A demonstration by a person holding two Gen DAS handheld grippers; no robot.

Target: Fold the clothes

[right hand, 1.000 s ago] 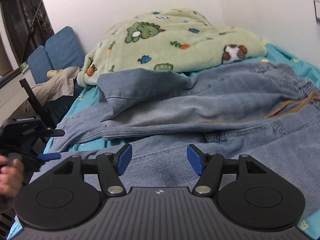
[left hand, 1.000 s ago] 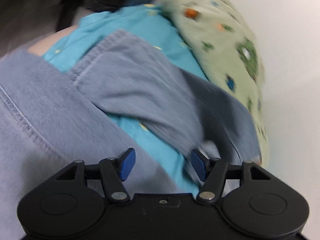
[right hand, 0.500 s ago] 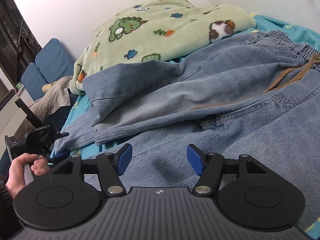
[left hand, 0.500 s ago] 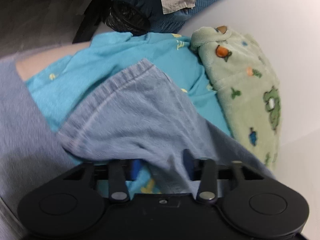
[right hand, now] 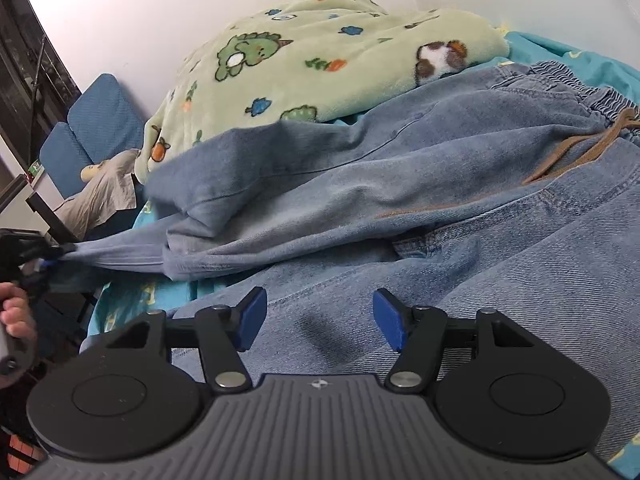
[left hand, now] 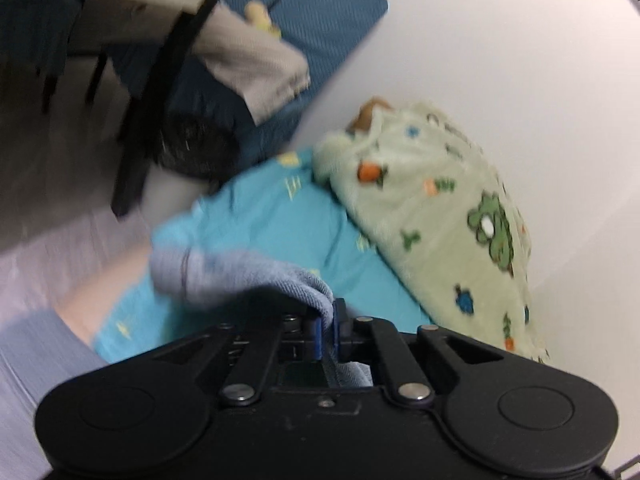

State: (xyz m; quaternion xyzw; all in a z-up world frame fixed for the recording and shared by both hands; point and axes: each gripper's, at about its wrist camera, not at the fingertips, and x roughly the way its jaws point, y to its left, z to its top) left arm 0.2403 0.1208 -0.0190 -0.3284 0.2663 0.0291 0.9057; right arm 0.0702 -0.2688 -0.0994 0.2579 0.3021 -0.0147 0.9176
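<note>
Left gripper (left hand: 328, 330): pinched tight on the end of one jeans leg.
Right gripper (right hand: 318, 320): wide apart, holding nothing, just above the jeans.
Jeans (right hand: 440, 200): spread on the blue sheet (left hand: 272, 224), beside the green blanket (right hand: 320, 56).

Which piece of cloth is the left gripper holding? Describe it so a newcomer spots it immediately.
On the bed with the turquoise sheet, beside the green cartoon blanket, lie blue jeans. The left gripper pinches their lower trouser leg, the only denim pulled taut off the bed's edge.
</note>
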